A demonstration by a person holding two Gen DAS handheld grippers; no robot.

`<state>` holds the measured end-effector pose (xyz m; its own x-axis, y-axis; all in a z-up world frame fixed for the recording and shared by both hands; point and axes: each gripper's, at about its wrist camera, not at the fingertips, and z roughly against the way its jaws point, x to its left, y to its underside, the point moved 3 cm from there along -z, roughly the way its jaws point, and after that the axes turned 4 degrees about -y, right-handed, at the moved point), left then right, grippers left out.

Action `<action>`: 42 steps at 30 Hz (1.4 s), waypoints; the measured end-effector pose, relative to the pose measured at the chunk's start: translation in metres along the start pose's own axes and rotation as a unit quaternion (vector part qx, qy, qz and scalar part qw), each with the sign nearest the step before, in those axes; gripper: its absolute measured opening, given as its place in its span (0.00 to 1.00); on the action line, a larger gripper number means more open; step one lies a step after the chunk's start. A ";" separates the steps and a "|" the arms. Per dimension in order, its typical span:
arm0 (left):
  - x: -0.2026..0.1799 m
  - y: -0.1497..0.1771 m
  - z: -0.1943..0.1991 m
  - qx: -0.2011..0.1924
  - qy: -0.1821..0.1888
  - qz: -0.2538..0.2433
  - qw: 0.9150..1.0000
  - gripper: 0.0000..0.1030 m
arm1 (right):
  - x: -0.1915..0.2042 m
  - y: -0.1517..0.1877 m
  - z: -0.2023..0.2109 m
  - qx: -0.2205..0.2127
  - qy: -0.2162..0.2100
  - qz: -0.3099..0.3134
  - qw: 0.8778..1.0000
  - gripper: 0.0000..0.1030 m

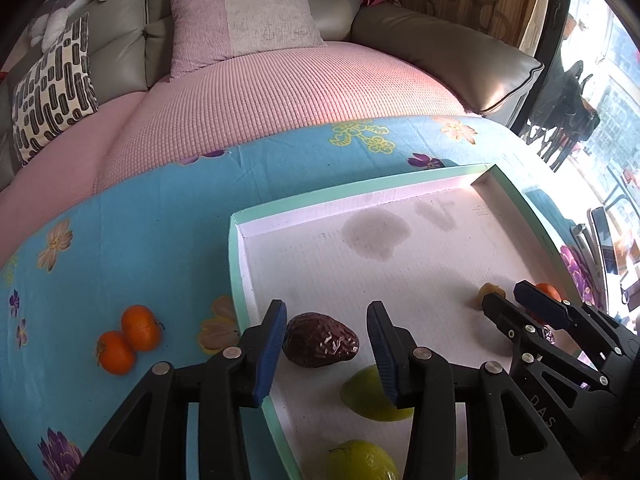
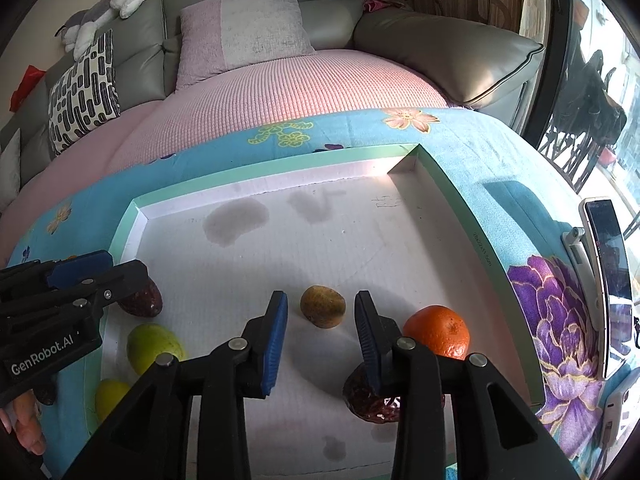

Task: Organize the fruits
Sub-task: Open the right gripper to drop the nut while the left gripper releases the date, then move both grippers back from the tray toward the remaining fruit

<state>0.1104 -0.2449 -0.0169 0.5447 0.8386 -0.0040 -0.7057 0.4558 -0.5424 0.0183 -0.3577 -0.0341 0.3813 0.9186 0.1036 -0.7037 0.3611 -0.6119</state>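
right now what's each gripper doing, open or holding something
Left gripper: open, holding nothing, jaws either side of the dark brown fruit.
Right gripper: open, holding nothing.

Both fisheye cameras sit low and close over the shallow tray (image 1: 236,264), facing the sofa (image 2: 440,44). The left view looks from the tray's left edge, the right view from its middle; both share the tray's floor and the sofa.

Tray (image 2: 460,200) holds brown fruit (image 2: 322,306), orange (image 2: 438,332), two dark avocados (image 1: 320,340), two green fruits (image 1: 368,394); two tangerines (image 1: 130,338) lower left outside
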 end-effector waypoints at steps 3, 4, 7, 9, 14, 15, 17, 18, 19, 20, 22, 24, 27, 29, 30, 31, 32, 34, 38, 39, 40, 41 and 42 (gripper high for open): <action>0.003 0.003 0.013 -0.012 0.003 0.002 1.000 0.44 | 0.004 -0.001 0.010 -0.005 0.002 0.006 1.000 0.35; 0.005 0.004 0.017 -0.015 0.003 0.005 1.000 0.44 | 0.004 0.000 0.012 -0.004 0.002 0.006 1.000 0.35; 0.016 0.012 0.025 -0.020 -0.002 0.020 1.000 0.45 | 0.004 0.004 0.017 0.004 0.003 0.000 1.000 0.35; 0.025 0.019 0.030 -0.023 -0.014 0.029 0.999 0.46 | 0.003 0.008 0.021 0.009 0.006 -0.002 1.000 0.35; 0.046 0.035 0.042 -0.028 -0.028 0.047 0.998 0.46 | 0.007 0.017 0.029 0.016 0.003 -0.001 1.000 0.35; 0.049 0.039 0.044 -0.029 -0.031 0.048 0.998 0.46 | 0.007 0.018 0.029 0.017 0.005 0.000 1.000 0.35; 0.054 0.047 0.047 -0.030 -0.037 0.053 0.997 0.47 | 0.008 0.019 0.030 0.018 0.008 0.000 1.000 0.35; 0.057 0.050 0.048 -0.030 -0.038 0.054 0.997 0.48 | 0.008 0.019 0.030 0.018 0.008 0.000 1.000 0.35; 0.059 0.054 0.048 -0.029 -0.039 0.056 0.997 0.48 | 0.009 0.020 0.031 0.018 0.007 0.000 1.000 0.35; 0.060 0.058 0.048 -0.028 -0.040 0.058 0.997 0.48 | 0.010 0.020 0.031 0.017 0.007 0.001 1.000 0.35; 0.063 0.064 0.046 -0.025 -0.040 0.062 0.997 0.48 | 0.011 0.020 0.032 0.015 0.009 0.002 1.000 0.35; 0.066 0.068 0.044 -0.024 -0.039 0.067 0.997 0.48 | 0.014 0.019 0.031 0.016 0.010 0.004 1.000 0.35; 0.070 0.069 0.043 -0.028 -0.038 0.074 0.996 0.48 | 0.017 0.020 0.029 0.018 0.015 0.010 1.000 0.35; 0.073 0.071 0.042 -0.028 -0.038 0.076 0.996 0.49 | 0.019 0.020 0.028 0.018 0.017 0.012 1.000 0.35; 0.074 0.072 0.042 -0.028 -0.040 0.077 0.996 0.53 | 0.019 0.020 0.028 0.017 0.018 0.011 1.000 0.44; 0.076 0.073 0.042 -0.029 -0.042 0.079 0.996 0.57 | 0.020 0.019 0.028 0.015 0.019 0.010 1.000 0.50; 0.079 0.074 0.042 -0.030 -0.044 0.082 0.995 0.63 | 0.020 0.020 0.028 0.013 0.021 0.009 1.000 0.63; 0.084 0.075 0.043 -0.032 -0.049 0.089 0.994 0.67 | 0.021 0.020 0.026 0.014 0.023 0.009 1.000 0.66; 0.096 0.079 0.041 -0.028 -0.067 0.103 0.992 0.85 | 0.025 0.021 0.026 0.011 0.028 0.017 0.999 0.77; 0.098 0.079 0.041 -0.028 -0.070 0.105 0.992 0.87 | 0.025 0.021 0.026 0.008 0.028 0.018 0.999 0.85; 0.100 0.080 0.042 -0.029 -0.073 0.107 0.991 0.87 | 0.025 0.021 0.026 0.006 0.028 0.020 0.999 0.87; 0.102 0.081 0.042 -0.030 -0.077 0.108 0.991 0.87 | 0.026 0.021 0.027 0.004 0.026 0.021 0.999 0.87; 0.103 0.081 0.042 -0.031 -0.081 0.109 0.990 0.89 | 0.026 0.021 0.027 0.002 0.024 0.021 0.999 0.87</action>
<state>0.0902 -0.1088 -0.0255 0.2998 0.9540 0.0051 -0.7663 0.2440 -0.5943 -0.0024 -0.3216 -0.0234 0.3793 0.9244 0.0392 -0.7225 0.3224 -0.6116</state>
